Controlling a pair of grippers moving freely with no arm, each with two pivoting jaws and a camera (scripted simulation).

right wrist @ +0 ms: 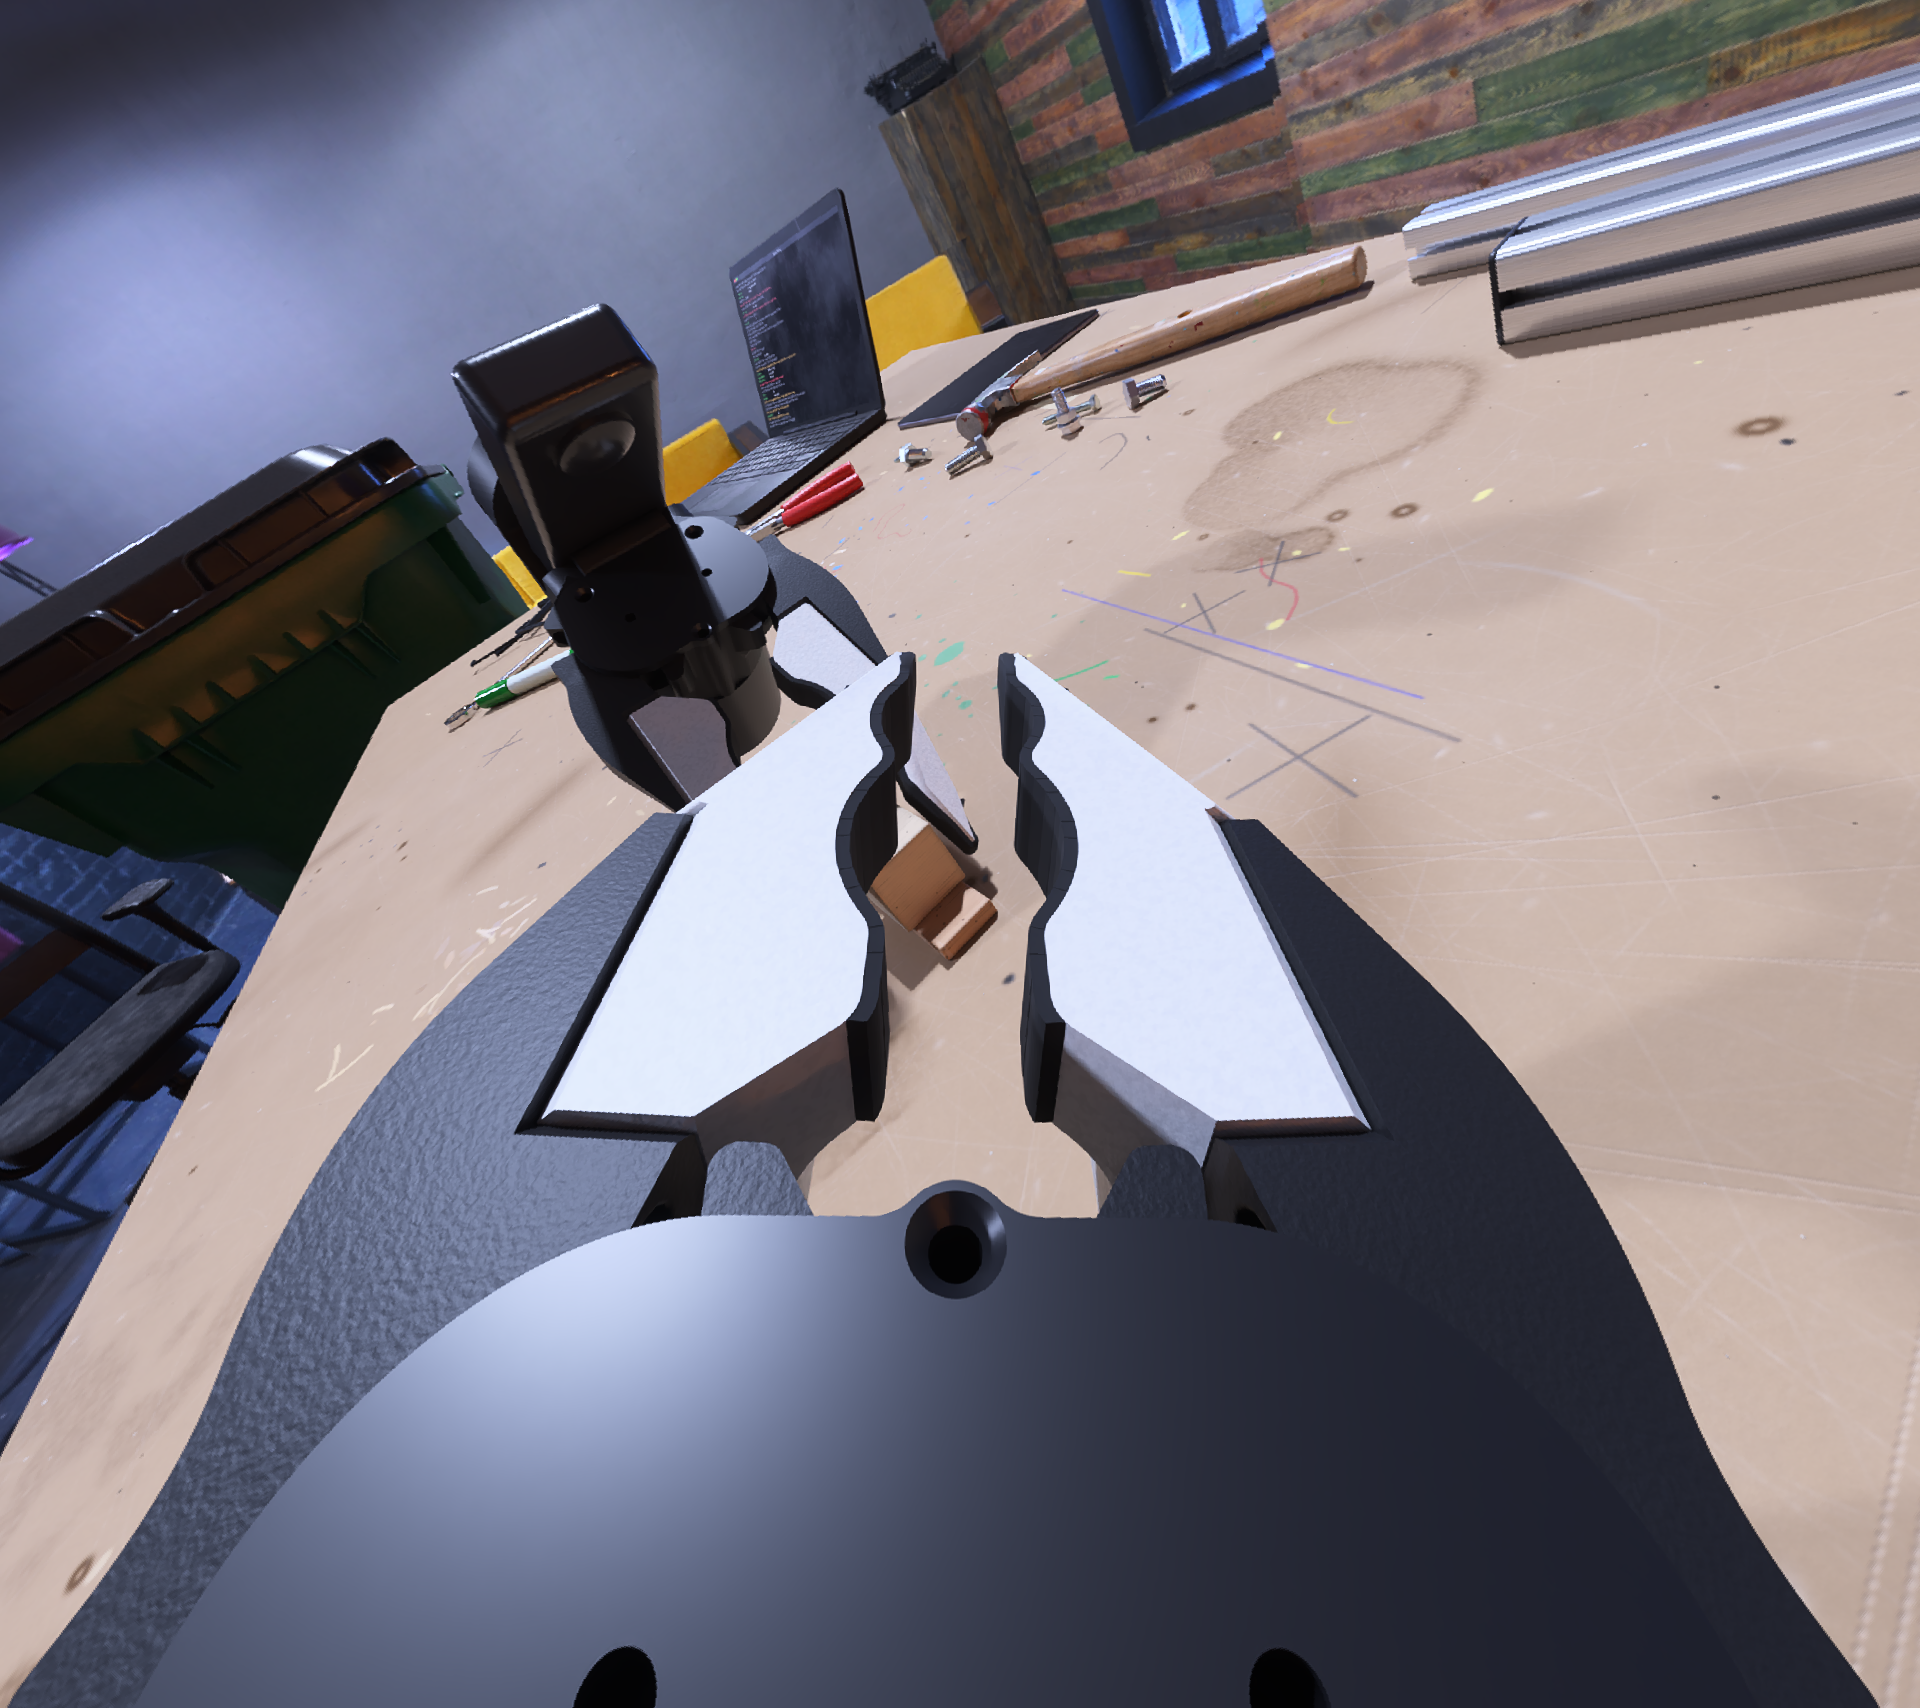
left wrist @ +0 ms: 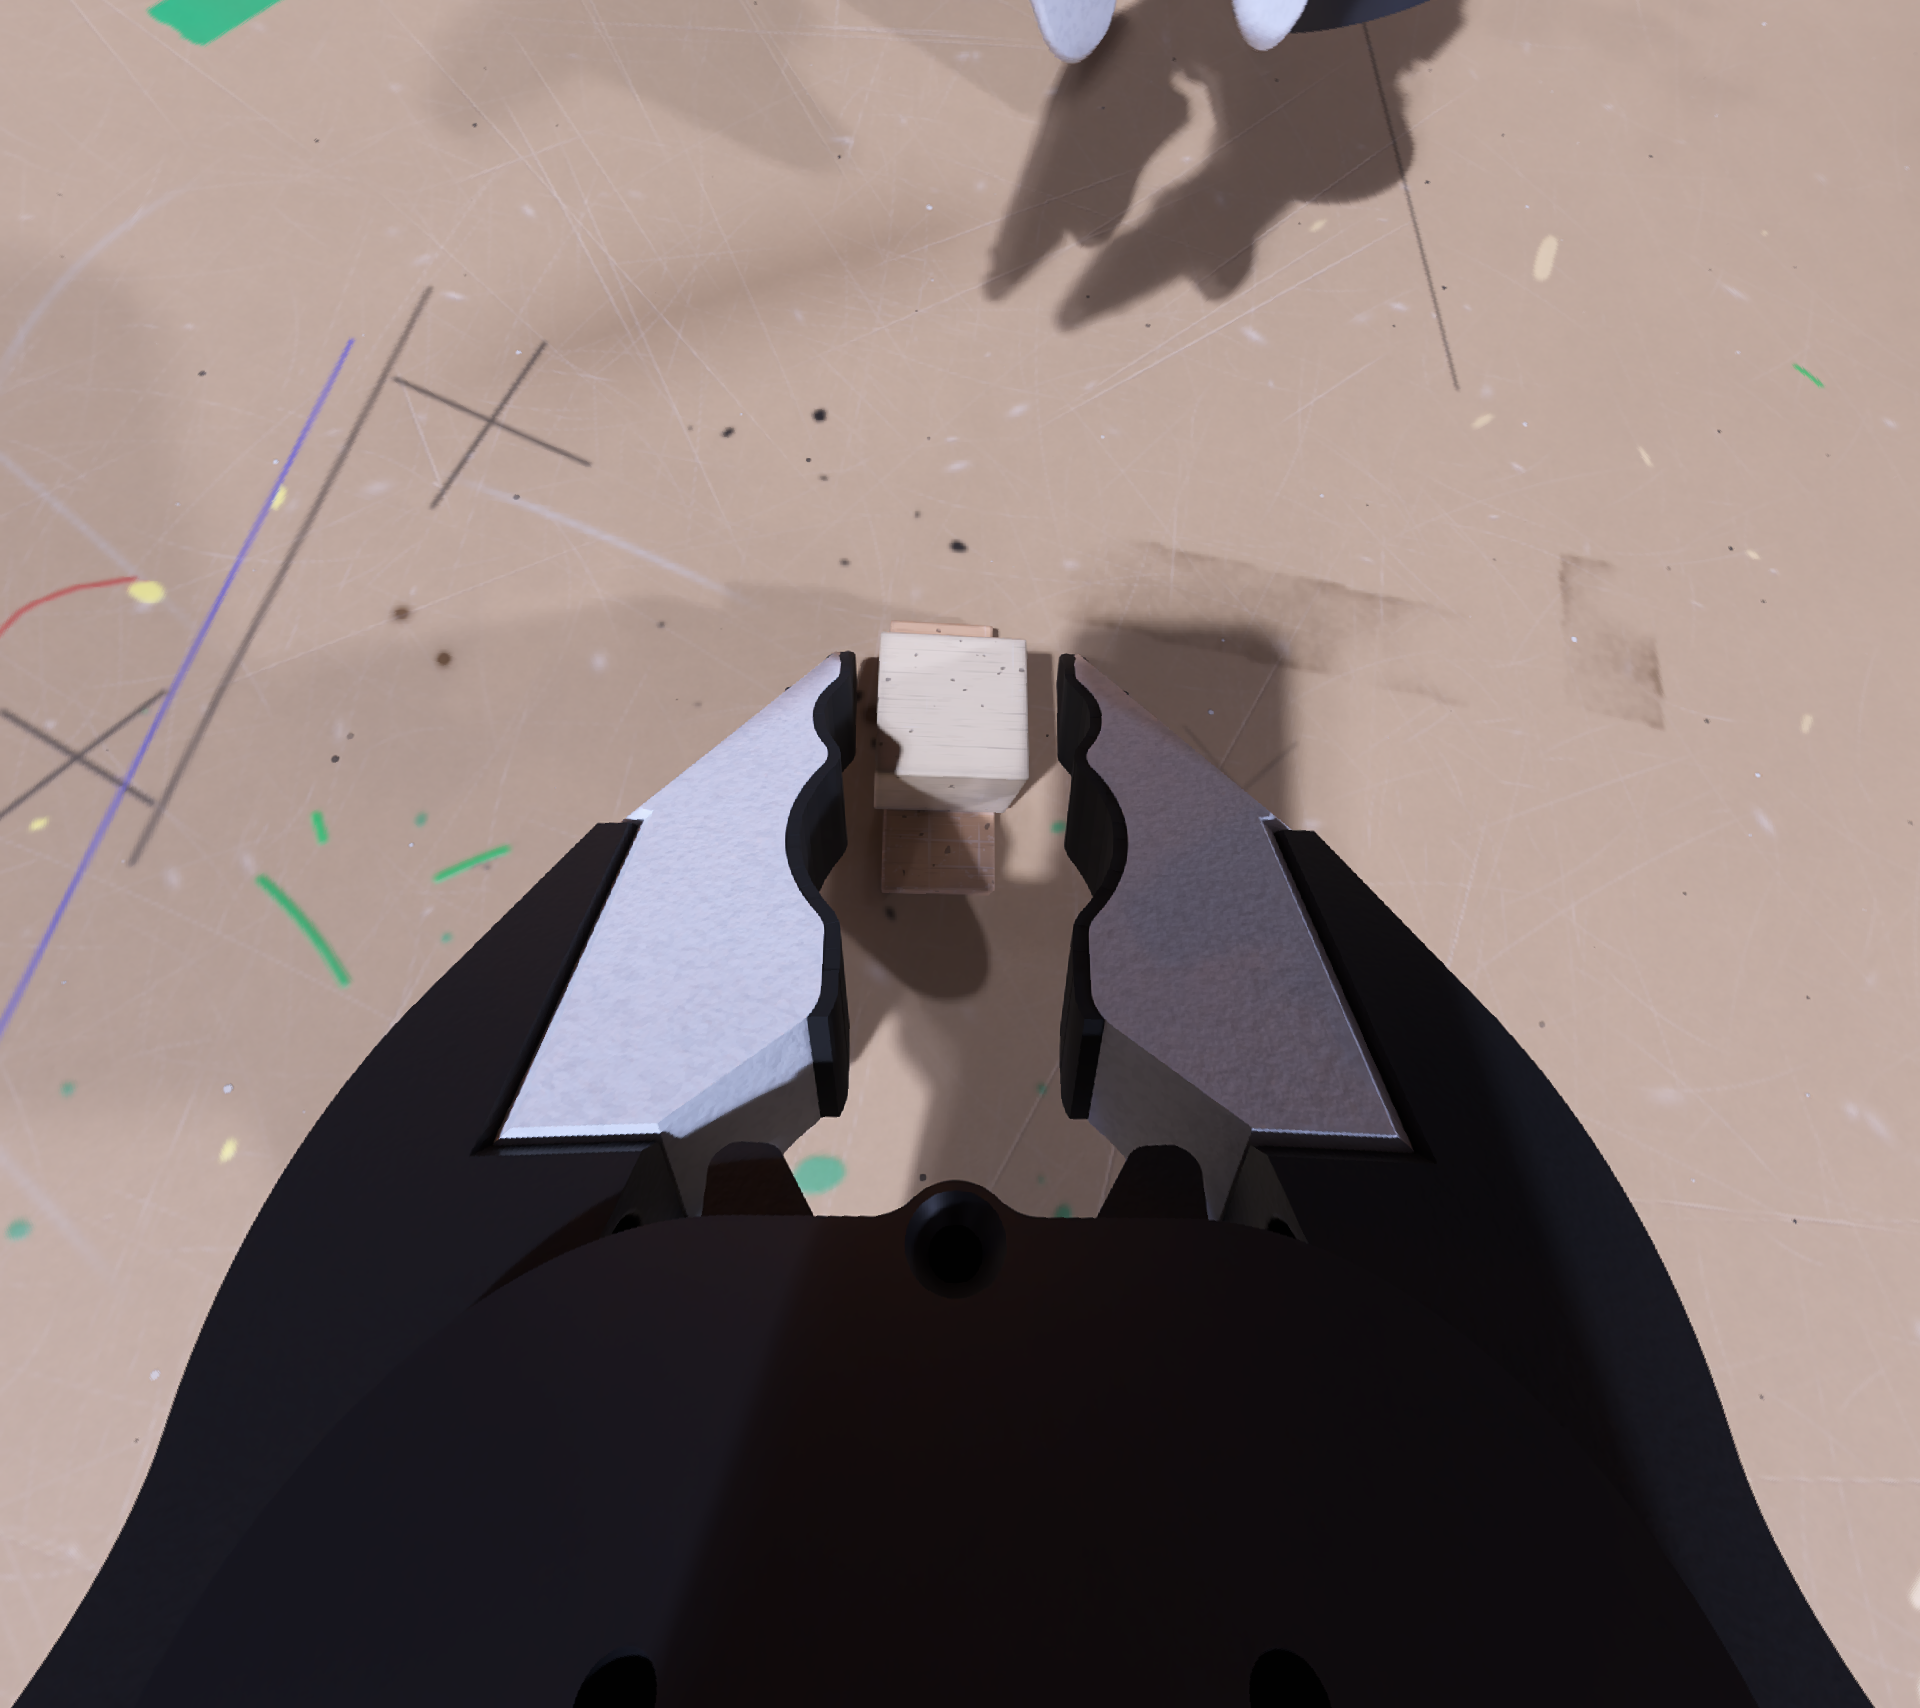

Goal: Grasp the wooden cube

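The pale wooden cube (left wrist: 951, 718) stands on the tan table (left wrist: 1455, 515), on top of a darker flat wooden piece (left wrist: 940, 858). My left gripper (left wrist: 956, 671) is open and points down at the cube. Its fingertips sit on either side of the cube, with a small gap on each side. My right gripper (right wrist: 956, 671) is open and empty. It hovers above the table just beyond the cube, and it also shows at the top of the left wrist view (left wrist: 1169, 32). In the right wrist view the cube (right wrist: 914, 879) is partly hidden behind my left finger (right wrist: 935, 791).
At the far side of the table lie a laptop (right wrist: 805, 349), a hammer (right wrist: 1174, 339), loose bolts (right wrist: 1070, 411), red-handled pliers (right wrist: 821, 495) and aluminium profiles (right wrist: 1704, 245). A pen (right wrist: 520, 682) lies near the table's left edge, with a green bin (right wrist: 229, 619) beyond it.
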